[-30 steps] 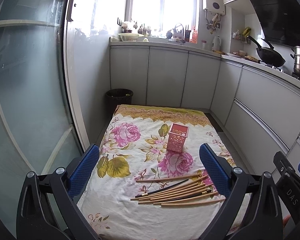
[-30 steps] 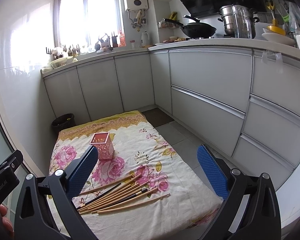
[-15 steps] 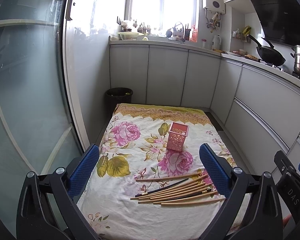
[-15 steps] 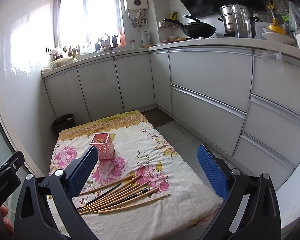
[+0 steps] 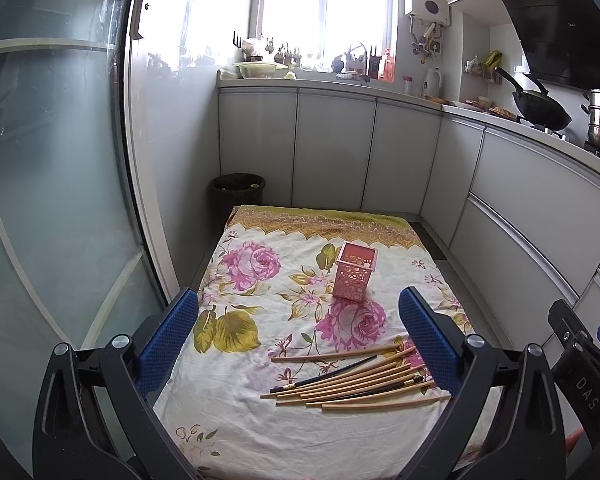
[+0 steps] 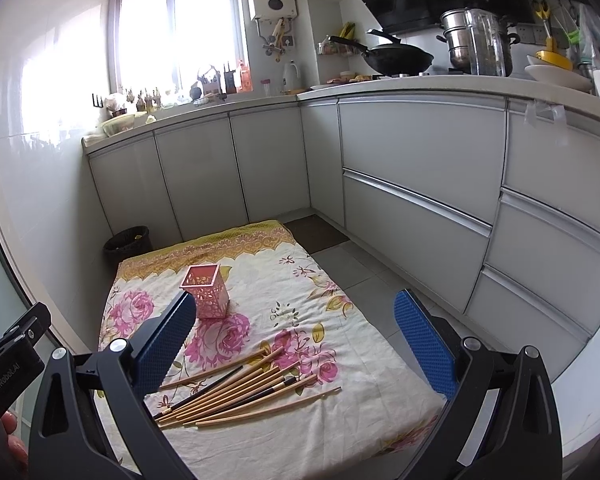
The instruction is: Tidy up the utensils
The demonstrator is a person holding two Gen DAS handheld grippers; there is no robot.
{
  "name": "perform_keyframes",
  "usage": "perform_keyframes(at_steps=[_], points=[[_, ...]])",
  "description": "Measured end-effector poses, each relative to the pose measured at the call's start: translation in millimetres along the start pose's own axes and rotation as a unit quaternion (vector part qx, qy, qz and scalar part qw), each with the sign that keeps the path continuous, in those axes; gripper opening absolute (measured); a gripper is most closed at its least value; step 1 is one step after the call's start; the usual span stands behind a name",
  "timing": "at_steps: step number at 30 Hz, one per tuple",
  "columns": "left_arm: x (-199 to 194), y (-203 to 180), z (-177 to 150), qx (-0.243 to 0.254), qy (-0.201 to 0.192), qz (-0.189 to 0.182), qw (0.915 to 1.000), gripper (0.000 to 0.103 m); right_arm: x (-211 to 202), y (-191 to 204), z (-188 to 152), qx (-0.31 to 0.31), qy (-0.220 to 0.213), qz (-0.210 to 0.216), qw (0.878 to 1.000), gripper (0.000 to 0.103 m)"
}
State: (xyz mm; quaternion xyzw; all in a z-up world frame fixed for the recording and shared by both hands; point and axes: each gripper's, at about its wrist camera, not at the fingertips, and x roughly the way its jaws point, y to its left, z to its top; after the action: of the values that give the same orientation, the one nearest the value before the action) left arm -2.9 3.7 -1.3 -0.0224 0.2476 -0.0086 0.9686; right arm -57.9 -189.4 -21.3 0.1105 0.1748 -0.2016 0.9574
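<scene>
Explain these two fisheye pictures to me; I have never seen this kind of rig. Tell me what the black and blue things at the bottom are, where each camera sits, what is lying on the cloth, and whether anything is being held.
There is no robot arm here. A person holds a hand-operated gripper in each hand, and a wide-angle camera on each looks forward along its two fingers. One picture comes from the left gripper, the other from the right gripper. The black frames with blue pads at the bottom are those fingers, spread wide apart.

Both cameras look down at a flowered cloth spread on a kitchen floor. On it lies a loose bundle of chopsticks, mostly pale wood with a few dark ones, and beyond them stands a pink perforated holder, upright. The chopsticks presumably belong in it.

Nothing is held: both grippers are open and hover above the cloth. Cabinets and a dark bin stand behind.
</scene>
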Motion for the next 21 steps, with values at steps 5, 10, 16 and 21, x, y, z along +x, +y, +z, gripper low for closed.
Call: perform_keyframes(at_steps=[5, 10, 16, 21], points=[[0.3, -0.6, -1.0, 0.001, 0.000, 0.001, 1.0000, 0.096, 0.7, -0.7, 0.1, 0.001, 0.000, 0.002, 1.000, 0.097], [0.9, -0.6, -0.7, 0.001, 0.000, 0.000, 1.0000, 0.096, 2.3, -1.2, 0.2, 0.003, 0.003, 0.002, 1.000, 0.097], [0.9, -0.6, -0.4, 0.001, 0.001, 0.000, 1.0000, 0.096, 2.7, -1.4, 0.3, 0.003, 0.004, 0.002, 1.000, 0.097], [3.3, -1.5, -4.4, 0.003, 0.004, -0.001, 1.0000, 0.096, 2.9, -4.6, 0.0, 0.005, 0.005, 0.001, 1.000, 0.097]])
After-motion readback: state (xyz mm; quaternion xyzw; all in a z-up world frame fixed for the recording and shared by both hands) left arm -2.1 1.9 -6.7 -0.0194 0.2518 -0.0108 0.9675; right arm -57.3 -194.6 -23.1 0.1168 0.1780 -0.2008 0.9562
